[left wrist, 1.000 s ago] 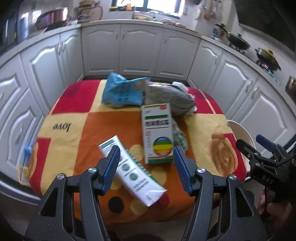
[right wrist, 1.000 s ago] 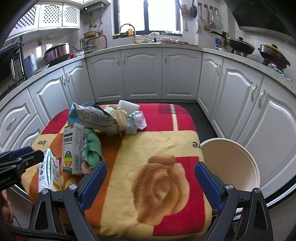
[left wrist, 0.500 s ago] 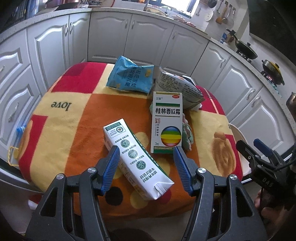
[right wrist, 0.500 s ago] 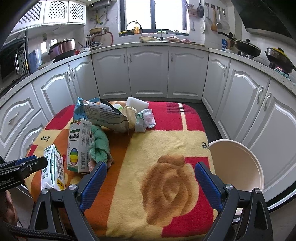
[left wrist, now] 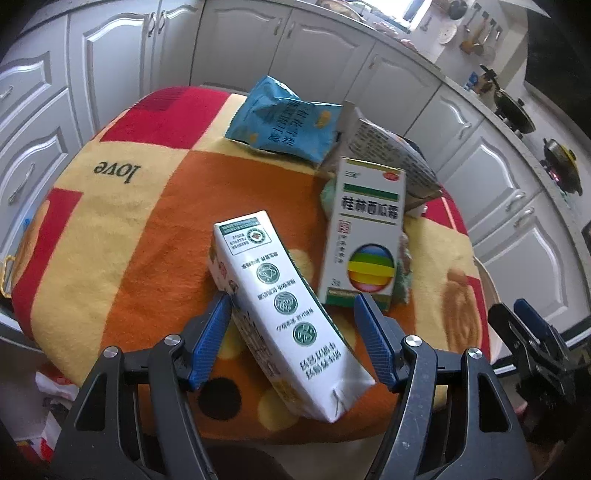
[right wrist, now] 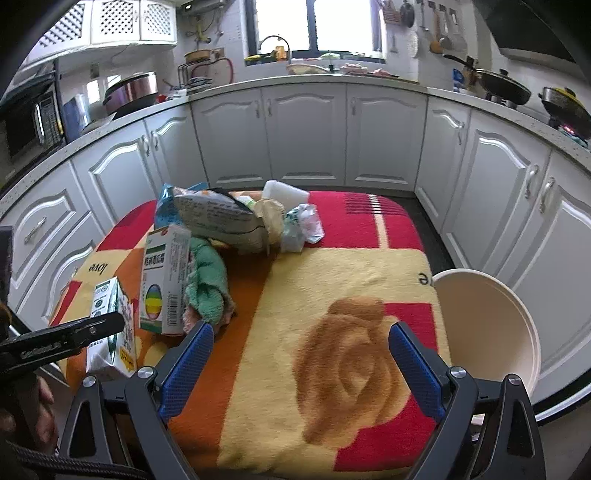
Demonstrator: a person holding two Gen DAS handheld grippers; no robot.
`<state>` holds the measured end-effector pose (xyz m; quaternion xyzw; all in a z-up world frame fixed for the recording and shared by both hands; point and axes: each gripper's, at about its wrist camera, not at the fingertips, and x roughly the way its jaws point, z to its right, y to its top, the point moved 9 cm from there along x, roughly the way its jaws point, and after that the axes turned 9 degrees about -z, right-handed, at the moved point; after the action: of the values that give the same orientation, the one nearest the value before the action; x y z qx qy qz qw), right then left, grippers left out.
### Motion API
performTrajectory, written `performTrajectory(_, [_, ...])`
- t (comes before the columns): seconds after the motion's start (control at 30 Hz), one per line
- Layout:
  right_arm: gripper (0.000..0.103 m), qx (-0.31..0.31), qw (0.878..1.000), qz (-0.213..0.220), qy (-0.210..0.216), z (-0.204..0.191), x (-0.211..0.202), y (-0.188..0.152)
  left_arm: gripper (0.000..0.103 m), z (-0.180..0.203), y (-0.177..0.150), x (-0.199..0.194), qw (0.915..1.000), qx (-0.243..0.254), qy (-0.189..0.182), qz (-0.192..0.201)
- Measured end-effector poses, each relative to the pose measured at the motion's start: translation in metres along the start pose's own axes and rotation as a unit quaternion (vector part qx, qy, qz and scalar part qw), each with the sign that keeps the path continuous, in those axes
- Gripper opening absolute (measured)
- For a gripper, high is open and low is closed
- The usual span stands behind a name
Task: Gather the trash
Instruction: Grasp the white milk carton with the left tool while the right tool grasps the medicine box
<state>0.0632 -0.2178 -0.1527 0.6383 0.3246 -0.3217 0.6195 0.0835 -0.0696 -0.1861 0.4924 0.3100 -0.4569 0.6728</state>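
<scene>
A patterned blanket (right wrist: 351,280) covered the table amid white cabinets (right wrist: 306,133); the left gripper (left wrist: 291,314) straddled a carton (left wrist: 280,306), unclenched; the right gripper (right wrist: 301,343) gaped.

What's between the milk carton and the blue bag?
Only bare blanket between the carton and the blue bag, seen in the left wrist view.

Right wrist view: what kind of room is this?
A home kitchen, most likely: white panelled base cabinets wrap the room, a black frying pan sits on the stove, and utensils hang beside the window.
</scene>
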Motion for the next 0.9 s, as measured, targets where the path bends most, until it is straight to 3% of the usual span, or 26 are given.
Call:
performTrajectory(0.13, [0.094,-0.001,1.0,-0.01,0.019,-0.01,0.009,0.002,0.067,-0.004,0.001,0.011,0.9994,0.021,0.025,-0.014])
performTrajectory(0.2, [0.094,-0.002,0.999,-0.015,0.039,-0.018,0.013,0.003,0.064,-0.006,0.001,0.012,0.9994,0.028,0.015,-0.015])
performTrajectory(0.27, [0.094,-0.004,0.997,-0.019,0.069,-0.028,0.015,0.005,0.054,-0.012,0.003,0.007,0.9994,0.032,0.008,-0.011])
performTrajectory(0.4, [0.094,-0.009,0.993,-0.017,0.112,-0.052,0.018,0.014,0.047,-0.033,0.015,-0.004,0.9986,0.048,0.021,-0.006])
performTrajectory(0.6, [0.069,-0.044,0.984,-0.042,0.167,-0.107,0.034,0.029,0.044,-0.069,0.032,-0.025,0.9955,0.066,0.065,0.019])
performTrajectory(0.7, [0.061,-0.065,0.982,-0.057,0.166,-0.131,0.052,0.034,0.043,-0.088,0.037,-0.034,0.9954,0.059,0.071,0.026])
performTrajectory(0.8, [0.06,-0.063,0.98,-0.088,0.167,-0.149,0.08,0.035,0.043,-0.104,0.04,-0.041,0.9959,0.047,0.071,0.031])
performTrajectory(0.9, [0.06,-0.063,0.972,-0.11,0.199,-0.174,0.095,0.032,0.043,-0.115,0.043,-0.044,0.9959,0.049,0.07,0.031])
